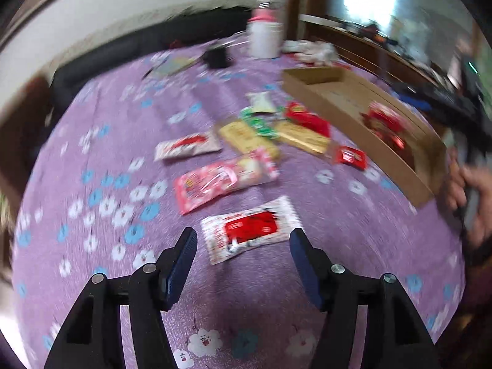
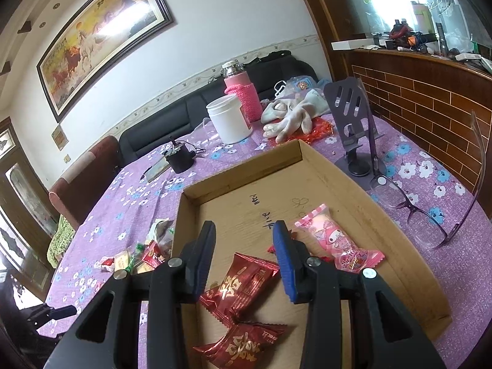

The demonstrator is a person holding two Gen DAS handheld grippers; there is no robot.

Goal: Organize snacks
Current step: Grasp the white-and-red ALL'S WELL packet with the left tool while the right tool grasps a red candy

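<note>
My left gripper (image 1: 243, 238) is open and empty, low over the purple flowered tablecloth, with a white-and-red snack packet (image 1: 249, 229) lying between its fingertips. Beyond it lie a pink packet (image 1: 224, 180), another white-and-red packet (image 1: 187, 146), gold packets (image 1: 246, 136) and a small red one (image 1: 350, 156). The cardboard box (image 1: 338, 123) is at the right. My right gripper (image 2: 244, 233) is open and empty above the cardboard box (image 2: 319, 166). Inside it lie two dark red packets (image 2: 243, 279) and a pink cartoon packet (image 2: 338, 243).
A white tub (image 2: 229, 118), a pink-sleeved flask (image 2: 240, 92), gloves (image 2: 292, 113), a phone stand (image 2: 356, 123) and glasses (image 2: 427, 215) stand behind and right of the box. Loose snacks (image 2: 147, 252) lie left of it. The person's hand (image 1: 473, 196) shows at the right.
</note>
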